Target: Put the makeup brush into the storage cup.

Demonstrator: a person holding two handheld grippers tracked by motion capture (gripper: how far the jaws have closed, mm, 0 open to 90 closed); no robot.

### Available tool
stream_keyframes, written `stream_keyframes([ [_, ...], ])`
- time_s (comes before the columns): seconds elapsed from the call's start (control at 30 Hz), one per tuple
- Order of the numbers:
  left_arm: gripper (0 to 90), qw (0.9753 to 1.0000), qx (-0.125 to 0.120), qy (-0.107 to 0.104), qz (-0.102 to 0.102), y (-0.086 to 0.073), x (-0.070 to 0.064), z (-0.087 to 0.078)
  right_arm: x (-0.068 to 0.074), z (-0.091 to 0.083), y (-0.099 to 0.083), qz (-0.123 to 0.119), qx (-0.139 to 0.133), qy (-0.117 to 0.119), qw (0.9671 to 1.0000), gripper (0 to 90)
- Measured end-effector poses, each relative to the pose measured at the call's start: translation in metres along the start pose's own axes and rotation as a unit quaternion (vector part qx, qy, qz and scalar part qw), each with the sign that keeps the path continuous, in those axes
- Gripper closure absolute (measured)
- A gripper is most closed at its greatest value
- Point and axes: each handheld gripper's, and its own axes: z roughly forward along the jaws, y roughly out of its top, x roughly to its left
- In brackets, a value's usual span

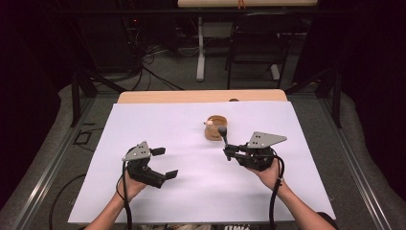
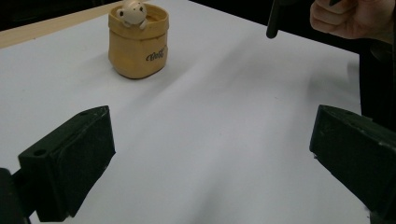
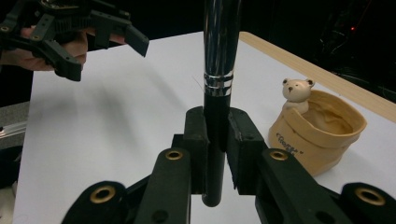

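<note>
A tan pot [image 1: 216,128] shaped like a sack, with a small bear figure [image 3: 295,92] on its rim, stands on the white sheet [image 1: 158,124]. My right gripper [image 1: 229,153] is shut on a brush [image 1: 223,135] and holds it upright just in front of the pot. The brush [image 3: 217,70] has a black handle and a chrome collar, and its handle sits between the closed jaws of the right gripper [image 3: 217,135]. My left gripper [image 1: 165,163] hovers at the near left with its jaws wide apart and nothing between them. From the left gripper [image 2: 210,158] the pot [image 2: 138,46] lies ahead to the left.
The wooden table edge [image 1: 201,96] runs behind the sheet. Beyond it on the floor are a dark chair [image 1: 261,43], a table leg [image 1: 200,52] and cables. Metal rails [image 1: 52,163] flank the table.
</note>
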Motion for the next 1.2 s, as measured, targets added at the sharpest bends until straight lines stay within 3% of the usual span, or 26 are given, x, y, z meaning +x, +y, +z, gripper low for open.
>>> stream_keyframes([
  [0.17,0.0,0.9999,0.007,-0.005,0.013,0.000,-0.001,0.002,-0.004,-0.003,0.003,0.004,-0.010,-0.010,0.9999,79.1],
  [0.7,0.0,0.9996,0.019,-0.007,0.020,-0.004,0.000,0.008,-0.024,-0.006,0.007,0.035,-0.030,-0.035,0.9983,79.1],
  [1.2,0.0,0.9994,0.019,-0.014,0.023,-0.003,-0.001,0.008,-0.038,0.004,0.031,0.028,-0.041,-0.046,0.9977,79.1],
])
